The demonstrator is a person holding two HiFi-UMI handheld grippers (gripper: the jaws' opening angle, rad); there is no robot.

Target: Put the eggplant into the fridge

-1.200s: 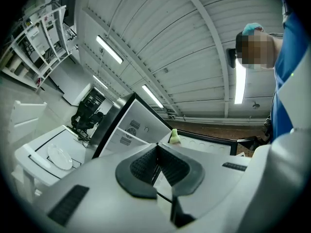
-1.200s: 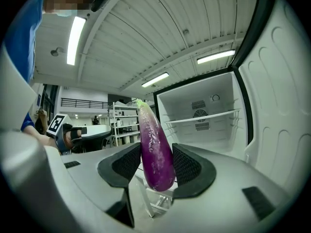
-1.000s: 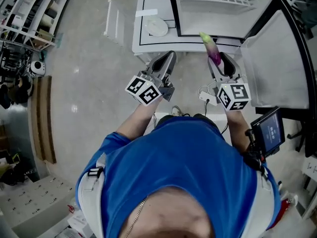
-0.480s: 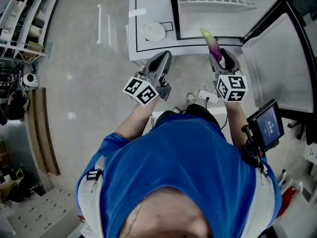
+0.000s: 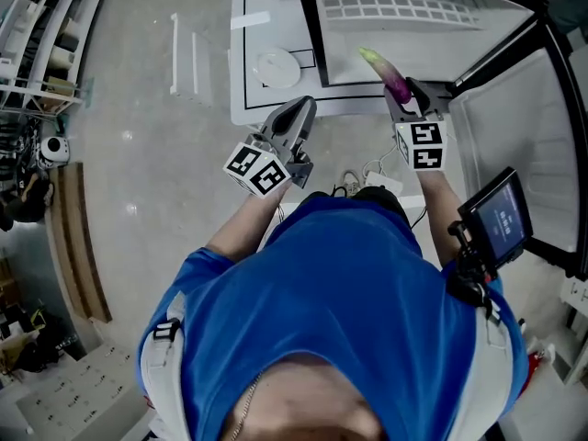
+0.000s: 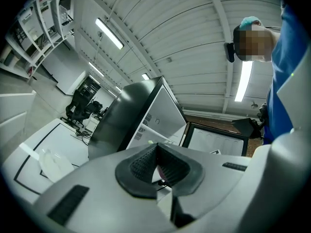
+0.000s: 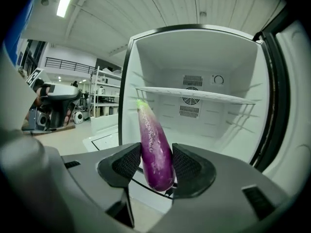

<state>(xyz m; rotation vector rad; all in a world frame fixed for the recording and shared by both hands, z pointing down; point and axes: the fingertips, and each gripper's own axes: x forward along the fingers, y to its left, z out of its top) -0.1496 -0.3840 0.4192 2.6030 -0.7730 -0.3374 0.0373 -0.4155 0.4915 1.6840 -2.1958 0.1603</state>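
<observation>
**Head view**
- Right gripper (image 5: 411, 95): held out before the open fridge (image 5: 413, 26) and clamped on the eggplant (image 5: 386, 70).
- Eggplant: purple body between the jaws, pale green stem end pointing away toward the fridge opening. Resting on nothing. Depth relative to the opening not readable from above.
- Left gripper (image 5: 296, 118): raised just left of the fridge, near the edge of a white table (image 5: 253, 35) bearing a plate (image 5: 277, 66).
- Door (image 5: 514, 145): swung wide to the right.

**Left gripper view**
- Left gripper (image 6: 156, 166): jaws pressed together, nothing between them.
- Beyond: dark side of the fridge (image 6: 121, 115), with the table (image 6: 29, 154) at lower left.

**Right gripper view**
- Right gripper (image 7: 156, 166): jaws tight on the lower purple part of the eggplant (image 7: 150, 135), which is roughly upright with the stem on top, leaning slightly left.
- Straight ahead: white fridge compartment with one shelf (image 7: 194, 95) across the upper part, vents on the back wall, and a bare floor below.

**Progress, as judged**
- Done: eggplant in hand, door open, eggplant brought up to the fridge mouth.
- Left: reach inside, set the eggplant on the shelf or the floor, release, withdraw.
- Roughly past the midpoint.
</observation>
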